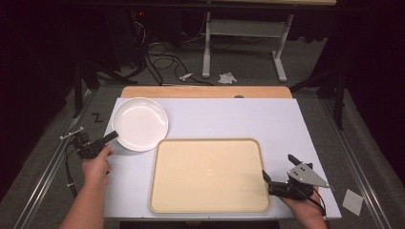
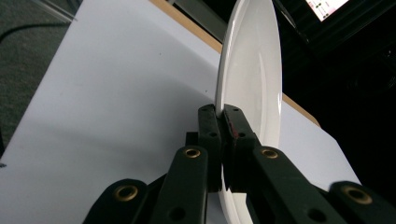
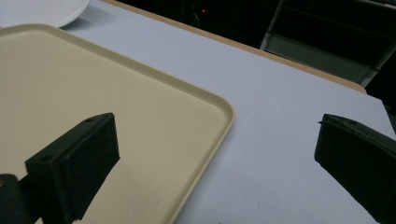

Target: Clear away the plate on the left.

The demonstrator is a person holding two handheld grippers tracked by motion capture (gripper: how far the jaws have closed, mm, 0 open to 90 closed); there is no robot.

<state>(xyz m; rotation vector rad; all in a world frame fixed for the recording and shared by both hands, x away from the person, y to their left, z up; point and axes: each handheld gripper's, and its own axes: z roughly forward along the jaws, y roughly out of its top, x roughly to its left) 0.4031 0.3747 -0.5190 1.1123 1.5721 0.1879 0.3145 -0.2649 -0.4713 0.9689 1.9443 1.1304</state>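
A white plate (image 1: 140,123) lies on the white table top at the back left, its near edge over the far left corner of a beige tray (image 1: 208,174). My left gripper (image 1: 112,137) is shut on the plate's left rim; in the left gripper view the pads (image 2: 210,126) pinch the thin rim of the plate (image 2: 252,74). My right gripper (image 1: 279,167) stands open at the tray's right edge, one jaw over the tray (image 3: 140,107), the other over the bare table. Nothing is between its jaws (image 3: 219,154).
The white table top (image 1: 267,119) has a wooden strip (image 1: 205,91) along its far edge. Beyond it are a dark floor with cables (image 1: 162,59), a white desk frame (image 1: 243,43) and scraps of paper. A white slip (image 1: 354,202) lies right of the table.
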